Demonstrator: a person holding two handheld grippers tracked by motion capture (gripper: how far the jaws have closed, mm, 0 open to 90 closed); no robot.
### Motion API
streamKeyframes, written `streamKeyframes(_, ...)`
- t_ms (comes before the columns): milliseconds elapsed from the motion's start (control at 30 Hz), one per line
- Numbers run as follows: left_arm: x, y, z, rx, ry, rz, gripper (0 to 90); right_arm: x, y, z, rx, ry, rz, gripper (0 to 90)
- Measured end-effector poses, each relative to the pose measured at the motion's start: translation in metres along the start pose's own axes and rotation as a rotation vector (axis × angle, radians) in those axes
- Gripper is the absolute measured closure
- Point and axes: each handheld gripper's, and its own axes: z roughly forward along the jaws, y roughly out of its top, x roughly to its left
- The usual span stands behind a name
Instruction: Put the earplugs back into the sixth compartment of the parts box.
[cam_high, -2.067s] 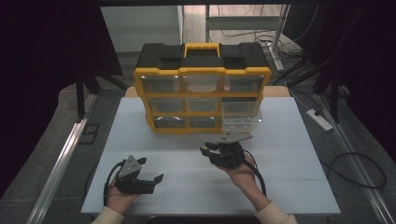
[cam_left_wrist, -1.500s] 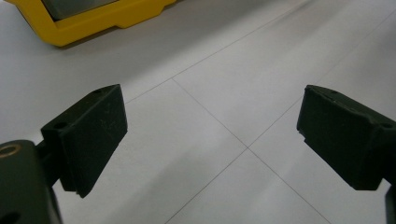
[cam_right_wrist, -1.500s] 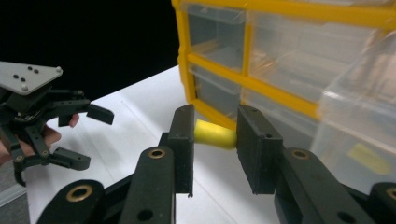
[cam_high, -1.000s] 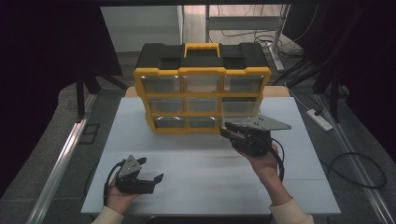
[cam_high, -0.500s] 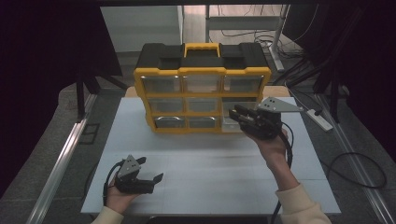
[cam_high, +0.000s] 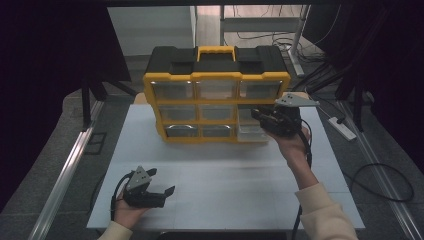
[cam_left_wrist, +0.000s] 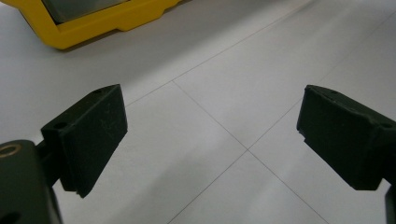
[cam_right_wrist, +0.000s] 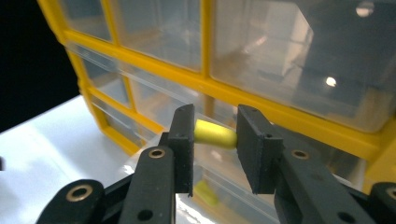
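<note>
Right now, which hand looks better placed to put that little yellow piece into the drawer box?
The right. Its gripper is shut on the yellow piece right at the drawer box, over the pulled-out bottom drawer. The left gripper rests open, low on the table, far from it.

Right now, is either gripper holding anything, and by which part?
The right gripper is shut on a small yellow cylinder, clamped across its two ends, in front of the yellow drawer organizer. The left gripper is open, holding nothing.

no readable text or labels
</note>
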Motion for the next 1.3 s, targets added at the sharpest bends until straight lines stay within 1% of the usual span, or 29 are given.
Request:
streamKeyframes(100,0.000,0.000,0.000,-0.001,-0.001,-0.003,8.4,-0.004,-0.002,0.005,0.011,-0.004,0.015,67.0)
streamKeyframes(233,0.001,0.000,0.000,0.001,-0.001,-0.001,8.4,-0.004,-0.002,0.008,0.022,-0.011,0.006,66.2)
streamKeyframes(300,0.000,0.000,0.000,0.001,-0.001,-0.001,8.4,-0.004,-0.002,0.009,0.023,-0.015,0.001,63.7)
streamKeyframes(367,0.000,0.000,0.000,0.001,-0.001,-0.001,8.4,-0.003,-0.002,0.009,0.018,-0.009,-0.004,52.0)
streamKeyframes(433,0.000,0.000,0.000,0.001,0.000,0.000,8.4,-0.002,-0.002,0.009,0.024,0.020,-0.006,42.5)
streamKeyframes(467,0.000,0.000,0.000,0.001,0.000,0.000,8.4,-0.001,-0.002,0.009,0.026,0.010,-0.014,38.5)
streamKeyframes(533,0.000,0.000,0.000,0.000,0.001,0.001,8.4,0.001,-0.002,0.007,0.017,-0.004,-0.023,32.8)
streamKeyframes(600,0.000,0.000,0.000,-0.001,0.001,0.002,8.4,0.002,-0.002,0.004,0.009,0.004,-0.018,28.4)
streamKeyframes(667,0.000,0.000,0.000,-0.001,0.003,0.004,8.4,0.002,-0.002,0.002,0.003,0.023,-0.014,25.5)
streamKeyframes(800,0.000,0.000,0.000,-0.002,0.002,0.004,8.4,0.004,-0.004,-0.004,0.000,0.047,-0.018,23.2)
streamKeyframes(967,0.000,0.000,0.000,-0.002,0.001,0.006,8.4,0.008,-0.010,-0.013,-0.020,0.076,-0.029,22.5)
streamKeyframes(1033,0.000,0.001,0.000,-0.003,0.000,0.005,8.4,0.009,-0.012,-0.017,-0.030,0.096,-0.035,22.3)
streamKeyframes(1133,0.000,0.001,0.000,-0.007,-0.001,0.001,8.4,0.013,-0.015,-0.024,-0.043,0.106,-0.047,21.9)
streamKeyframes(1300,-0.001,0.001,0.000,-0.011,-0.005,0.001,8.4,0.018,-0.021,-0.040,-0.060,0.103,-0.062,21.7)
